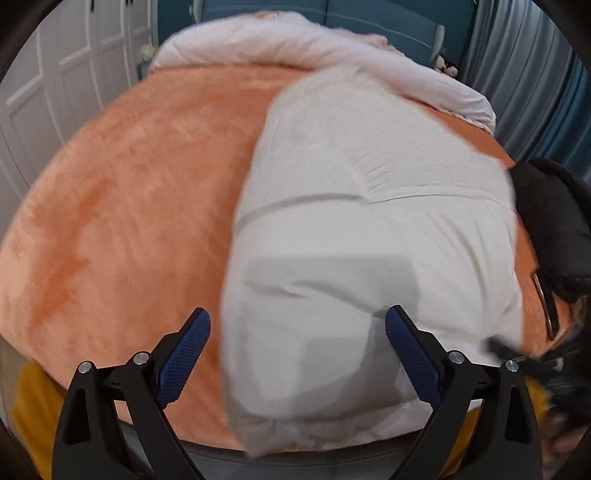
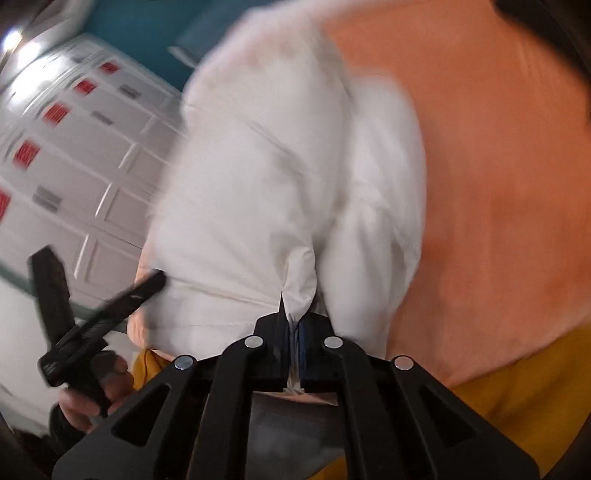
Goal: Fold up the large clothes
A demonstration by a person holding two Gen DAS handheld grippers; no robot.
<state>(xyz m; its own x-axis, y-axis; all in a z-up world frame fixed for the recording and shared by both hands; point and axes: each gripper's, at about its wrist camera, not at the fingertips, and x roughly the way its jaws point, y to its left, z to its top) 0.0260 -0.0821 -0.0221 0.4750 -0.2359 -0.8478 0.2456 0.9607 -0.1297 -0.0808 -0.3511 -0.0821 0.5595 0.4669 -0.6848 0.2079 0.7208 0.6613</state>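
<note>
A large white garment [image 1: 369, 221] lies partly folded on an orange blanket [image 1: 129, 206] on the bed. My left gripper [image 1: 297, 339] is open, its blue-padded fingers [image 1: 184, 354] spread over the garment's near left edge without holding it. My right gripper [image 2: 293, 332] is shut on a pinch of the white garment [image 2: 266, 192] and holds its edge lifted. The left gripper also shows in the right wrist view [image 2: 85, 306], open, at the left. Both views are blurred by motion.
A pale pink duvet [image 1: 295, 48] is bunched at the bed's far end before a teal headboard [image 1: 369, 18]. White wardrobe doors [image 1: 55, 92] stand left. A black garment [image 1: 550, 221] lies at the bed's right edge. A yellow sheet [image 2: 517, 380] shows along the near edge.
</note>
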